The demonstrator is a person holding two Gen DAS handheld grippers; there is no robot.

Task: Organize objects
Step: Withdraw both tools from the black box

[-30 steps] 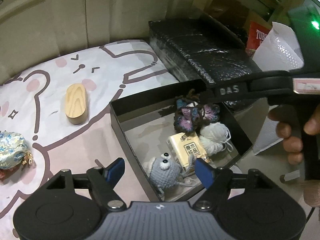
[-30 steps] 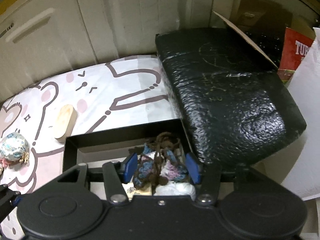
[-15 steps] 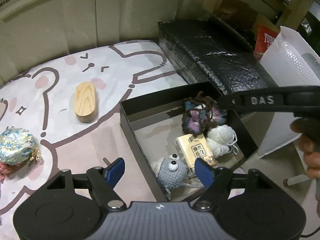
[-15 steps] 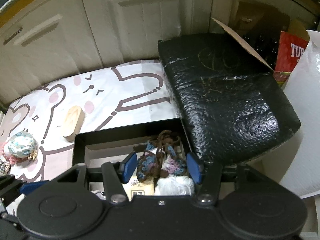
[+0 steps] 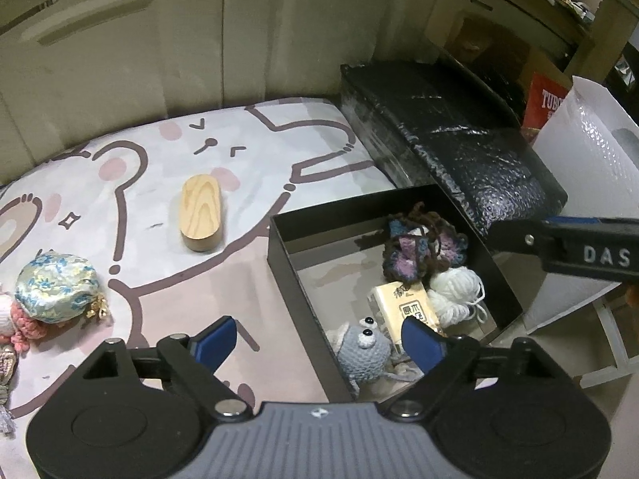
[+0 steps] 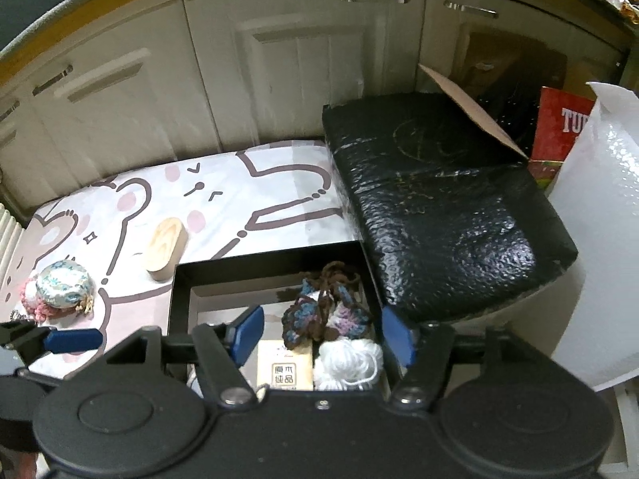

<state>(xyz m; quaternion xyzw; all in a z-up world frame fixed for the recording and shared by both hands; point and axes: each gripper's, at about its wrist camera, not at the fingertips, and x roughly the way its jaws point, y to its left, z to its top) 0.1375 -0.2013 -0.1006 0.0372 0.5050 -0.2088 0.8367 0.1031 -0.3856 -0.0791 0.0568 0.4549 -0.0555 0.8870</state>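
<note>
A black open box (image 5: pixel 281 255) (image 6: pixel 175 291) sits on a cartoon-print mat. In it lie a brown and purple crochet piece (image 5: pixel 423 247) (image 6: pixel 325 311), white yarn (image 5: pixel 455 289) (image 6: pixel 347 361), a tan carton (image 5: pixel 403 307) (image 6: pixel 284 365) and a grey crochet toy (image 5: pixel 361 349). A wooden oval block (image 5: pixel 200 211) (image 6: pixel 165 243) and a floral pouch (image 5: pixel 56 287) (image 6: pixel 62 289) lie on the mat to the left. My left gripper (image 5: pixel 319 339) is open and empty over the box's near left corner. My right gripper (image 6: pixel 323 335) is open and empty above the box.
A large black wrapped package (image 5: pixel 447 139) (image 6: pixel 439 199) lies behind and right of the box. White bubble wrap (image 5: pixel 591 151) (image 6: pixel 599 239) and a red carton (image 6: pixel 559 135) stand at the right. Cabinet doors (image 6: pixel 299 80) close off the back. Pink crochet items (image 5: pixel 20 327) lie at the mat's left edge.
Both grippers have risen and pulled back from the box, both still open. The crochet piece stays in the box, farther below the right gripper's fingers.
</note>
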